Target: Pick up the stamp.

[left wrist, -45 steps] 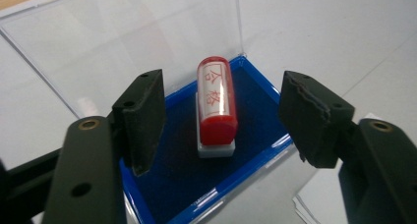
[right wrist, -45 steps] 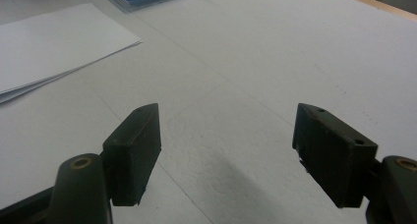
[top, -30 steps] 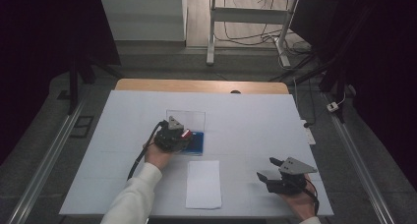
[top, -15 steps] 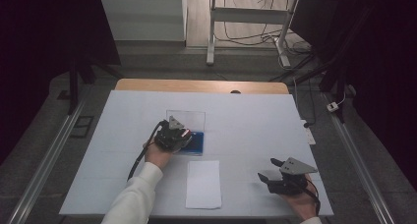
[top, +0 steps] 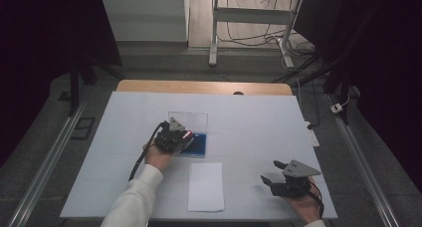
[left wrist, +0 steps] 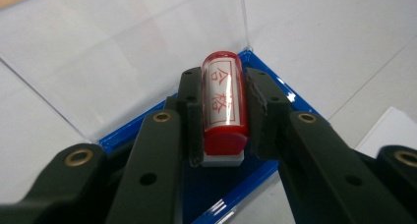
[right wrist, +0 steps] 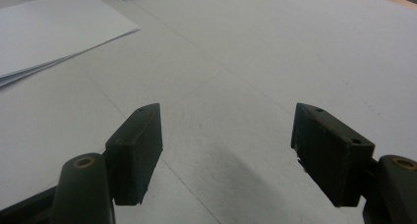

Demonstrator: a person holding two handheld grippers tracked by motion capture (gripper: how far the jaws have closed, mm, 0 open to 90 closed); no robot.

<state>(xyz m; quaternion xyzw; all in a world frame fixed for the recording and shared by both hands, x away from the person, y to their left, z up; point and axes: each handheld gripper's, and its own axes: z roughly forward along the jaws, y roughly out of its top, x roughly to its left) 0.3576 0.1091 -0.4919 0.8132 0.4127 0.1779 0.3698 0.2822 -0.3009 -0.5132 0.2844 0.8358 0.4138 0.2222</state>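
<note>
A red cylinder stamp (left wrist: 223, 101) with red characters on a white label sits over a blue tray (left wrist: 290, 94) whose clear lid (left wrist: 123, 52) stands open behind it. My left gripper (left wrist: 223, 86) is shut on the stamp, one black pad pressing each side. In the high view the left gripper (top: 185, 137) rests over the blue tray (top: 200, 146) at the table's middle, with a bit of the red stamp (top: 187, 134) showing. My right gripper (top: 270, 171) is at the front right, open, and in its own view the right gripper (right wrist: 226, 135) has bare table between its jaws.
A white sheet of paper (top: 206, 187) lies at the front middle of the white table (top: 249, 117), between the two hands; the paper (right wrist: 49, 27) is at the upper left in the right gripper view. Rails run along both table sides.
</note>
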